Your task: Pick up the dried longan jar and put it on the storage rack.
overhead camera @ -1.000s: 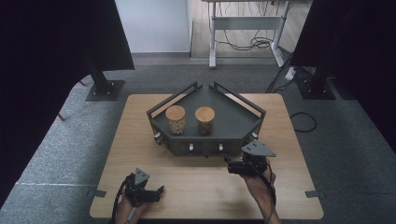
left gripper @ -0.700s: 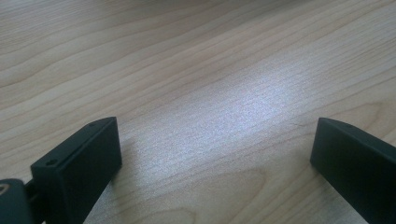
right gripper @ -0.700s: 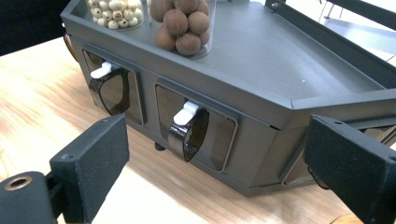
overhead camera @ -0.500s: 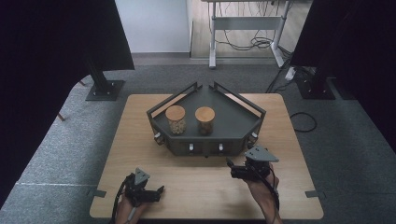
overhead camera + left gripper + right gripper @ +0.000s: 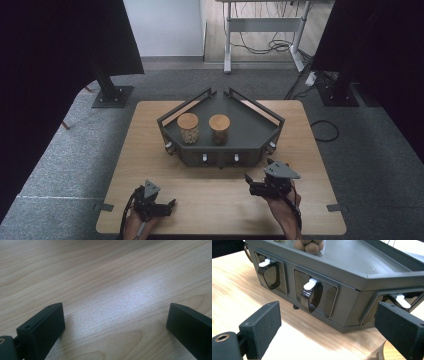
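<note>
Right gripper [image 5: 248, 180] jaws wide, empty, near table's [image 5: 150, 150] front edge, facing the stand's [image 5: 250, 125] front levers [image 5: 310, 284]. Left gripper [image 5: 170, 204] wide, empty, at front-left corner. Two jars [image 5: 188, 127] sit on stand, mid-table.

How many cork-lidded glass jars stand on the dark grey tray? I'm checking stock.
2: the left cork-lidded glass jar and the right cork-lidded glass jar stand side by side on the dark grey tray.

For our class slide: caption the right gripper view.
Open right gripper faces the dark grey tray's front, its white-tabbed handle ahead.
</note>
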`<action>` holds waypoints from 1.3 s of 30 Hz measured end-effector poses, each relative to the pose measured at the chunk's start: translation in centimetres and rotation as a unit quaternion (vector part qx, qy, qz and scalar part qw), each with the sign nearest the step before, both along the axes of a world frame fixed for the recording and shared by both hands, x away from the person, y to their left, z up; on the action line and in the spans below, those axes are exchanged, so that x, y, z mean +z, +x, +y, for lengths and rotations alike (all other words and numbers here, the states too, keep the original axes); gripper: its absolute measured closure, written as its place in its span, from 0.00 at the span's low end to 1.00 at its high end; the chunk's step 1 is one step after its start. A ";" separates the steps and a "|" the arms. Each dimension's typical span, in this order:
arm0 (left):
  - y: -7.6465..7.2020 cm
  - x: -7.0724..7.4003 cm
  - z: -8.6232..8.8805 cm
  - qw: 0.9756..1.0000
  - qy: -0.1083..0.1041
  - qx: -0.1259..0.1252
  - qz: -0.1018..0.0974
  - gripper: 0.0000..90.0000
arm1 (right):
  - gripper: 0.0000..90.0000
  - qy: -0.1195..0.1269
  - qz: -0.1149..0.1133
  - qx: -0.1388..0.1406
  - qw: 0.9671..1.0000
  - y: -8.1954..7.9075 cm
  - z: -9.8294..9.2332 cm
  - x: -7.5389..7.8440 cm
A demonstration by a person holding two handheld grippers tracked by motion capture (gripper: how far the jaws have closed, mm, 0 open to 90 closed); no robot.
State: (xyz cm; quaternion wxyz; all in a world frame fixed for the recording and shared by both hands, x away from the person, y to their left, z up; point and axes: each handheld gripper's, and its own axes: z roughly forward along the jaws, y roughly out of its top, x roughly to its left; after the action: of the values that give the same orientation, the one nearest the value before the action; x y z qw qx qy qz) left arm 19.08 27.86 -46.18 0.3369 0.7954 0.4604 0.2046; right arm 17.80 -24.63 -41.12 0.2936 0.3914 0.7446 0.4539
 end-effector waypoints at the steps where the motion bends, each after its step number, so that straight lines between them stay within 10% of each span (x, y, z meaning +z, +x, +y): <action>1: 0.0 0.0 0.0 1.000 0.000 0.000 0.000 0.02 | 0.07 0.000 0.000 -0.001 1.000 -0.1 0.0 -0.1; 39: 0.0 0.0 0.0 1.000 0.000 0.000 0.000 0.02 | 0.07 -0.005 0.021 -0.026 0.999 -2.0 -1.6 -3.3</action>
State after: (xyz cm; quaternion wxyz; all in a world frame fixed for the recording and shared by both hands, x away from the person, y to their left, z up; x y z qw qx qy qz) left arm 19.07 27.84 -46.17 0.3366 0.7954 0.4605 0.2049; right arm 15.82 -26.24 -44.45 0.2916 0.4185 0.7427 0.4338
